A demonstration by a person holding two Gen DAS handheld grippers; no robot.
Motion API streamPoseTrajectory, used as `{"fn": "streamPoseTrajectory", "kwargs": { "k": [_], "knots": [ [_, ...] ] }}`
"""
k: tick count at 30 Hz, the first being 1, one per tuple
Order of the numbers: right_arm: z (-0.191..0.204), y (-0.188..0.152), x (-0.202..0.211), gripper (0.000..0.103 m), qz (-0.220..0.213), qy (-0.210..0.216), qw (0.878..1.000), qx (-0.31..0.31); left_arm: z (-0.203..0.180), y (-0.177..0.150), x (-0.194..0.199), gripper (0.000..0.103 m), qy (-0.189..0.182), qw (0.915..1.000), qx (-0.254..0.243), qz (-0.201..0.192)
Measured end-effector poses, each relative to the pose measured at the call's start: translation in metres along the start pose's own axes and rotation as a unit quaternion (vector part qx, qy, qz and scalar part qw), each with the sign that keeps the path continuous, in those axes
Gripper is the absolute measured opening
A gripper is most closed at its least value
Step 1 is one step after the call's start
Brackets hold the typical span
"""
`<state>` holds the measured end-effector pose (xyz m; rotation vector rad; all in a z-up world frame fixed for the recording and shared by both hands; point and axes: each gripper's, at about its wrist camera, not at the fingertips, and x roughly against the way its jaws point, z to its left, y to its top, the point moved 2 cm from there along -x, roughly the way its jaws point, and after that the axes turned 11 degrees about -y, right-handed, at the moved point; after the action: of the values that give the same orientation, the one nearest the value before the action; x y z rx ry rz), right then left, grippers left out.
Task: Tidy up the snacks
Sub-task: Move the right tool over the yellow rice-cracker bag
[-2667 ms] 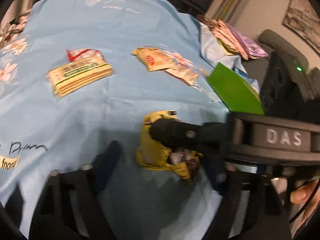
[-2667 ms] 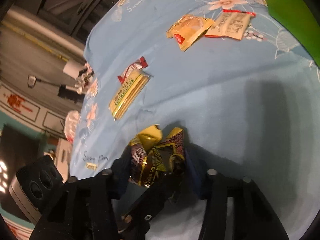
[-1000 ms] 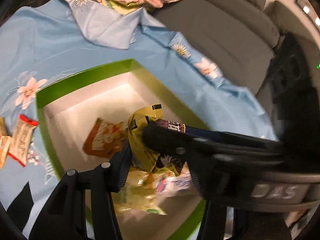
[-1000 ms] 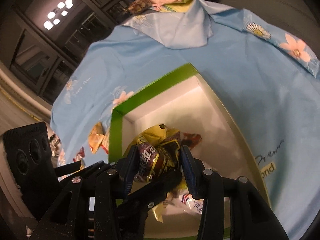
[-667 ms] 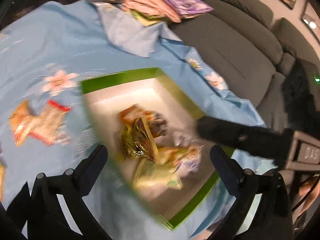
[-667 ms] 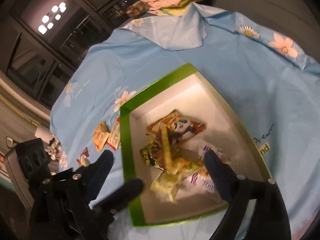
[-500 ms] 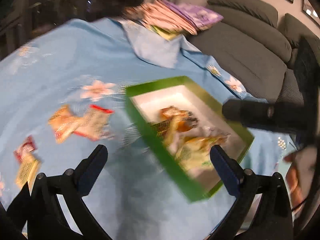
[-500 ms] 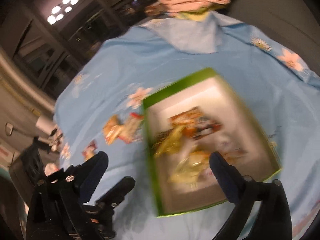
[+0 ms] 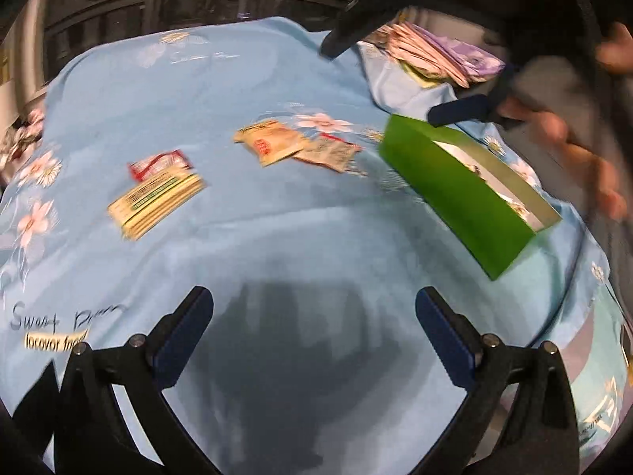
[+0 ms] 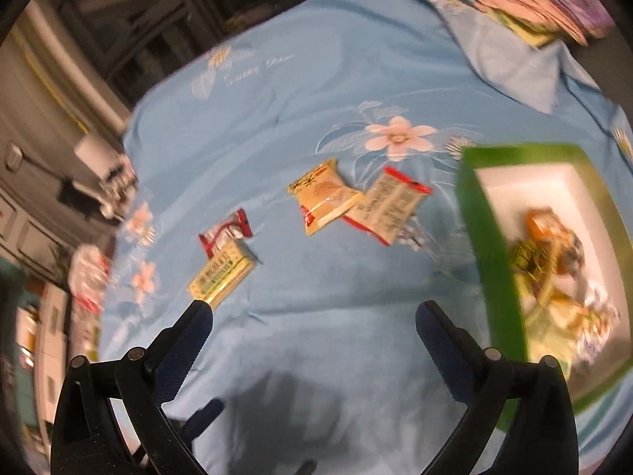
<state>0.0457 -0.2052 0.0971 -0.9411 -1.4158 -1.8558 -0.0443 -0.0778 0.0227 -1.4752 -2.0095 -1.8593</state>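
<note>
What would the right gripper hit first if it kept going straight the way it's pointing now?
Probably only the bare blue tablecloth. The right gripper is open and empty, aimed between the yellow-green packet and the green box; depth is uncertain.

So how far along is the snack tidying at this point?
Done: several packets lie in the green box. In hand: nothing; left gripper and right gripper are open and empty. Left: four packets on the blue cloth, including the cracker pack.
</note>
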Motion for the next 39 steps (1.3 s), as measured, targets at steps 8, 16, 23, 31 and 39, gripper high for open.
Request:
{"fn": "streamPoseTrajectory", "kwargs": {
  "k": [8, 16, 23, 31, 39],
  "knots": [
    [0.042, 0.041, -0.073, 0.102, 0.019, -0.062, 0.998, 0.012, 0.012, -0.015, -0.017, 0.102, -0.031, 0.9945, 0.083, 0.057],
    [0.06, 0.073, -0.138, 0.102, 0.047, -0.096, 0.994, 0.038, 0.022, -0.004, 0.011, 0.102, -0.005, 0.9932, 0.094, 0.068],
    [0.077, 0.08, -0.186, 0.102, 0.05, -0.161, 0.979, 0.112, 0.069, 0.004, 0.035, 0.102, -0.013, 0.9798, 0.198, 0.026],
    [0.072, 0.073, -0.195, 0.08, 0.028, -0.148, 0.986, 0.068, 0.056, -0.003, 0.028, 0.102, -0.026, 0.9787, 0.197, 0.052],
    [0.07, 0.057, -0.176, 0.022, 0.036, -0.134, 0.987, 0.086, 0.016, -0.008, 0.009, 0.102, 0.009, 0.9945, 0.073, 0.074]
  ]
}}
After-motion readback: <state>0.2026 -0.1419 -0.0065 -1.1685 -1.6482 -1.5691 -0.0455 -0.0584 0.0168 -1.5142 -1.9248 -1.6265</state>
